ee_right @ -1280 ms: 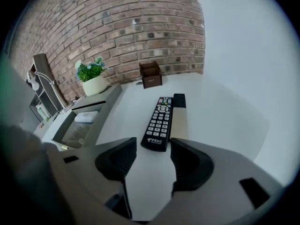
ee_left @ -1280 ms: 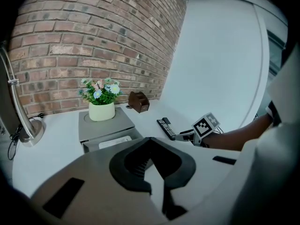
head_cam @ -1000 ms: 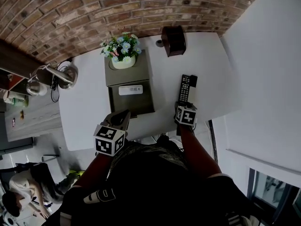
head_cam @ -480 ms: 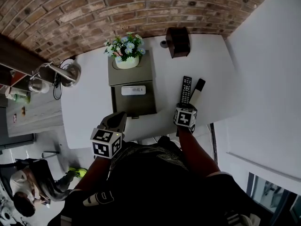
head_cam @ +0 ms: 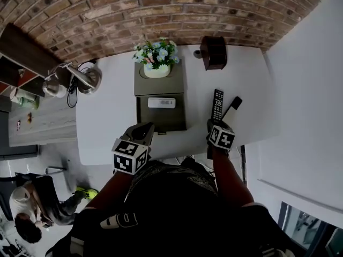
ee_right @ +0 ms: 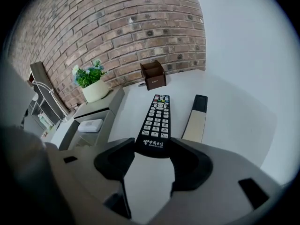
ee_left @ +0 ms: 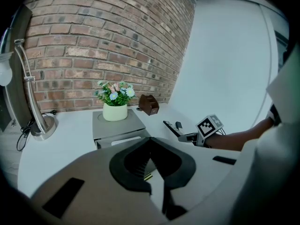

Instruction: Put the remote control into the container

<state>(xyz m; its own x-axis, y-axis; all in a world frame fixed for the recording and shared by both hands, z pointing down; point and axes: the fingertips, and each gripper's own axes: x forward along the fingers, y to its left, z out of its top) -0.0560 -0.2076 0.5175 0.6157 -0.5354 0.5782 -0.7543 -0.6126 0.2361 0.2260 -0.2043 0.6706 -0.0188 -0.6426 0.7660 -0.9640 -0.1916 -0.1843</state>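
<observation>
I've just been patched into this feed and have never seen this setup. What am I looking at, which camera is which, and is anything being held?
There is no robot arm here: a person holds a two-jaw gripper in each hand. The top-down picture comes from a camera on their head. The other two cameras ride on the grippers and look along the jaws. On the white table sit a grey box with a flower pot on top and a small white device in its open part, a brown holder, a black remote and a slimmer remote beside it. The right gripper has its jaws closed on the black remote's near end. The left gripper is shut and empty.
</observation>
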